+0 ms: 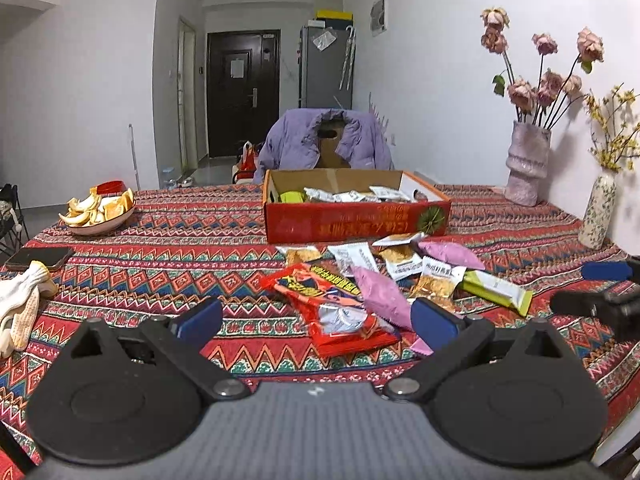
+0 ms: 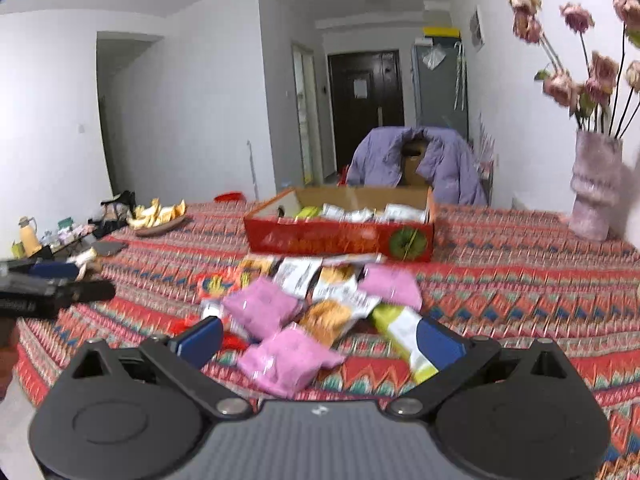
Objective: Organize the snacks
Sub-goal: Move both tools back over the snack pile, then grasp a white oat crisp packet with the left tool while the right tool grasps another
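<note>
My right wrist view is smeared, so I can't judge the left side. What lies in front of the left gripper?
Observer: A big red packet lies on the cloth just ahead of the open left gripper; nothing is gripped.
Operator: Anything at the table's far right?
Observer: A small speckled vase with yellow twigs, by the wall.
Operator: And far left?
Observer: White gloves at the table's edge.
</note>
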The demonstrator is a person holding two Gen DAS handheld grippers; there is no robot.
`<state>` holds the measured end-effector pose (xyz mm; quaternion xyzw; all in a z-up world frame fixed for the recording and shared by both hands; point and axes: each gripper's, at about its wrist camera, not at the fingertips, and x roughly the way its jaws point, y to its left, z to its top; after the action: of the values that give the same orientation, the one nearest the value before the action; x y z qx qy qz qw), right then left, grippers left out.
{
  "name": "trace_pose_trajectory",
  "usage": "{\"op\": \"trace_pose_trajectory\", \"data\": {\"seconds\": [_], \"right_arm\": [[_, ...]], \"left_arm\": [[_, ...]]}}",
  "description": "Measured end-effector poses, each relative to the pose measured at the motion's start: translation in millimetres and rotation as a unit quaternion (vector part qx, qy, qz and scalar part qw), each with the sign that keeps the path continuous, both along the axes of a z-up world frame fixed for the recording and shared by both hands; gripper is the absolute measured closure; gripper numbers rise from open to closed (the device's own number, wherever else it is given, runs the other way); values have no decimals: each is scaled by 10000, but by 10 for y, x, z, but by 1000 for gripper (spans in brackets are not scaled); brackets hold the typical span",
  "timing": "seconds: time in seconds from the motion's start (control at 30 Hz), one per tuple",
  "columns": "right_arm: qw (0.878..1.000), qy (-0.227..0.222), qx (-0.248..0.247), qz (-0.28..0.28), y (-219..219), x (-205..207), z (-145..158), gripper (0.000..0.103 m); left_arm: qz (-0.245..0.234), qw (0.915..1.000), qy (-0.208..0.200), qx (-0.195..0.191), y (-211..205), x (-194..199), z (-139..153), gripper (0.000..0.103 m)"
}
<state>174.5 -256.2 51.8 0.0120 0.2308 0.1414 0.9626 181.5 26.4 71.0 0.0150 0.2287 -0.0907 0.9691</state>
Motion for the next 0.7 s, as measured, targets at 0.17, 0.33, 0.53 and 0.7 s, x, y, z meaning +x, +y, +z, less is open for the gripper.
{"op": "trace_pose_trajectory", "data": {"seconds": [0.17,0.33,0.53,0.7], "right_arm": [[9996,7,-206,-204,-32,63,-40,0],[9996,126,-10,-249,-133,218,-93,2],[9990,364,210,-133,-123,508,-197,3],[9981,458,417,-65,-116,878,-206,11]], "left_arm": [[-49,9998,118,-144,-27,108,-29,1],[-135,9997,195,-3,-129,260,-97,1],[-111,9994,323,-29,-159,628,-175,2],[14,9992,384,-74,-103,1207,-212,8]]}}
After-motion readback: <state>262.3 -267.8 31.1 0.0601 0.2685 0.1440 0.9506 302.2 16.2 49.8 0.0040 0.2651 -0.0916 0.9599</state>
